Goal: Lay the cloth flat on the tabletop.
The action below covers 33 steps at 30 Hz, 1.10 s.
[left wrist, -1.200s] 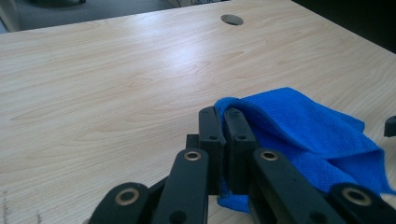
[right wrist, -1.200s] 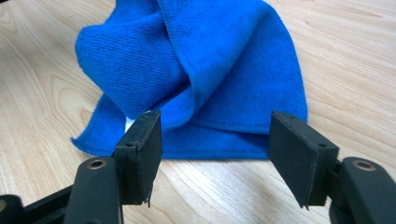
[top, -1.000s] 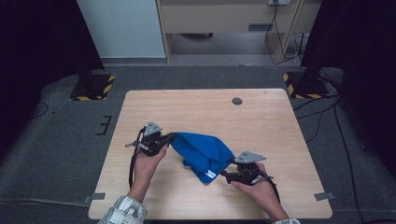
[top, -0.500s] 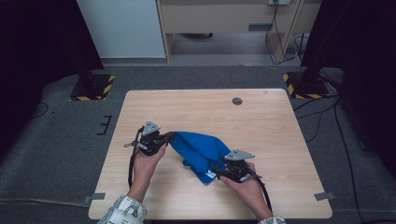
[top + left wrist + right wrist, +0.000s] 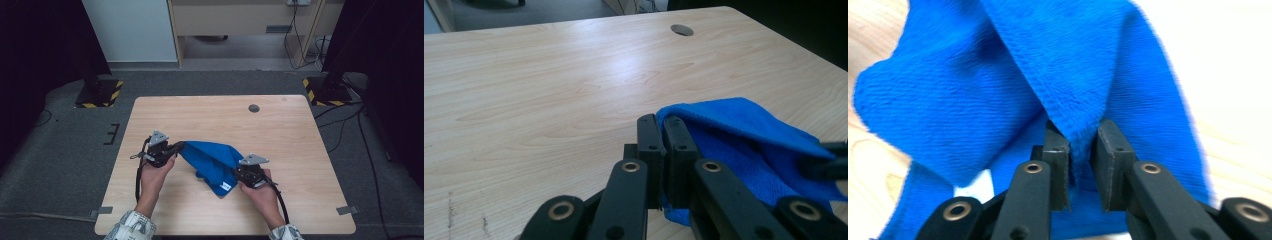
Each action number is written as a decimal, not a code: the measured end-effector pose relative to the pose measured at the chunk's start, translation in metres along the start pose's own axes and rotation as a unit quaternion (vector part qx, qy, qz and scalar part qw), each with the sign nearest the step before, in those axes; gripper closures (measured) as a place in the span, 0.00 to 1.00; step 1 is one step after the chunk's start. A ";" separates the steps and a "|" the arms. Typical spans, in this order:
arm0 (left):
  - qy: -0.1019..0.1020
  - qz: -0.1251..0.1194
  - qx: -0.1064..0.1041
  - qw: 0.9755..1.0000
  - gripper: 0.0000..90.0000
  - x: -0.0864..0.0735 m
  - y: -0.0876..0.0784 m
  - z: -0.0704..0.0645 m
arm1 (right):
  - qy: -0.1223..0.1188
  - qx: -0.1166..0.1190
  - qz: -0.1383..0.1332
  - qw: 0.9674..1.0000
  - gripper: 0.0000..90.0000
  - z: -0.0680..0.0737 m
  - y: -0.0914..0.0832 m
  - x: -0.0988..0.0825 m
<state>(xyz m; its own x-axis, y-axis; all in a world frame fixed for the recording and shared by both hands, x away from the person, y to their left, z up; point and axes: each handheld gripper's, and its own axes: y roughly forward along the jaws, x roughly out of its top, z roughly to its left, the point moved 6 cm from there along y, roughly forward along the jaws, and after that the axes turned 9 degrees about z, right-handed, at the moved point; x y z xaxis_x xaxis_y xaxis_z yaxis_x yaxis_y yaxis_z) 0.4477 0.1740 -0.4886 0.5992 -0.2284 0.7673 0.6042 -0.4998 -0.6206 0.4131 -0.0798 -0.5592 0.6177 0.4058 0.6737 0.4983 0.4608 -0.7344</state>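
Jaws, left gripper: clamped on soft blue fleece cloth.
Jaws, right gripper: just closing, cloth fold between.
Label: white tag, unreadable.

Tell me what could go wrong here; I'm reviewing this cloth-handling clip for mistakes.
1. The right tongs have just been closing on a narrow fold of the blue cloth, pinching only its edge; it may slip free.
2. The left tongs clamp one corner, so pulling apart could tug it loose.
3. The cloth's lower part is bunched on the table and may drag.
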 end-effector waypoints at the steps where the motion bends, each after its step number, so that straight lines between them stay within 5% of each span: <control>1: 0.002 0.003 0.000 1.000 0.97 -0.001 0.001 0.000 | 0.004 -0.002 -0.002 1.000 0.87 -0.003 -0.002 0.000; 10: 0.028 0.022 -0.013 0.999 0.97 -0.001 0.013 -0.016 | 0.023 -0.015 -0.043 0.999 0.95 -0.045 -0.040 0.004; 14: 0.036 0.022 -0.008 0.999 0.97 0.005 0.017 -0.022 | 0.013 -0.020 -0.057 0.998 0.97 -0.055 -0.055 0.010; 22: 0.020 0.012 0.011 1.000 0.98 0.014 0.016 -0.019 | 0.001 -0.033 -0.055 0.998 0.92 -0.062 -0.058 0.009; 33: 0.005 0.017 0.012 1.000 0.98 0.009 0.016 -0.008 | 0.011 -0.027 -0.063 0.998 0.91 -0.062 -0.055 0.003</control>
<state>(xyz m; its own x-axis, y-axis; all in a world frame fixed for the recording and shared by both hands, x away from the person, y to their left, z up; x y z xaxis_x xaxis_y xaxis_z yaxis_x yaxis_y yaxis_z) 0.4583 0.1574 -0.4904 0.6142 -0.2527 0.7476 0.5965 -0.4716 -0.6494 0.4254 -0.1528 -0.5217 0.5608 0.3297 0.7595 0.6046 0.4636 -0.6477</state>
